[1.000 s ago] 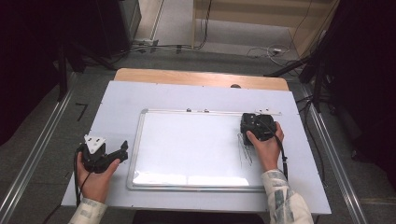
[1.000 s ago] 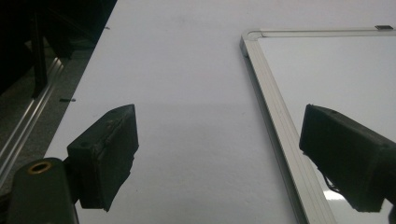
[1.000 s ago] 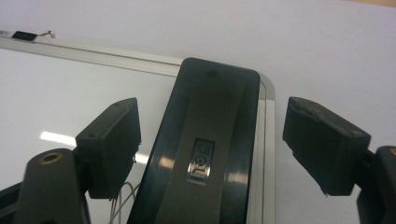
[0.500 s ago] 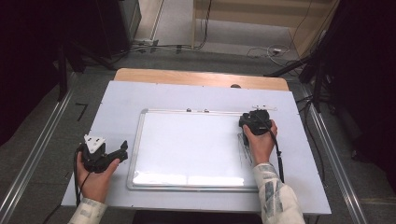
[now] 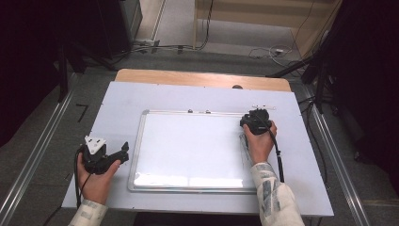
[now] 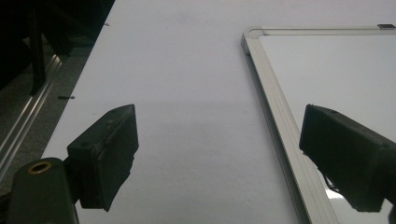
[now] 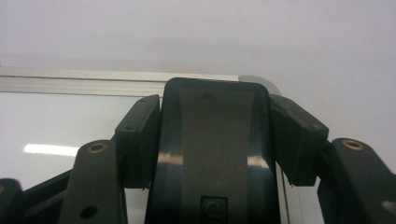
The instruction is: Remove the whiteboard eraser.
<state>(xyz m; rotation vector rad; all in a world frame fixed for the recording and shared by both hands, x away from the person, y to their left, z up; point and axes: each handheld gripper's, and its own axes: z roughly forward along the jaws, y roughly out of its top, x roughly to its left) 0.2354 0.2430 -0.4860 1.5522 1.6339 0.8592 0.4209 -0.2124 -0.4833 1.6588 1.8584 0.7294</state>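
Note:
A framed whiteboard (image 5: pixel 188 146) lies flat on the white table. At its far right corner my right gripper (image 5: pixel 256 117) points away from the person. Its jaws have just been closing and are now shut on a black eraser (image 7: pixel 215 140), which the pads (image 7: pixel 140 135) press from both sides above the board's frame (image 7: pixel 70 79). Faint dark pen strokes (image 5: pixel 244 150) mark the board beside the right hand. My left gripper (image 5: pixel 123 153) rests just left of the board. It is open (image 6: pixel 224 158) over bare tabletop, with nothing between its jaws and the board's frame (image 6: pixel 275 112) beside it.
The white tabletop (image 5: pixel 188 96) has free room to the left of and beyond the board. Two small dark dots (image 5: pixel 197 111) sit on the board's far frame, and a thin light object (image 5: pixel 263 107) lies just beyond the right gripper. Metal rails and cables run on the floor around the table.
The right hand has shifted slightly left and away at the board's far right corner. The left hand has stayed still.

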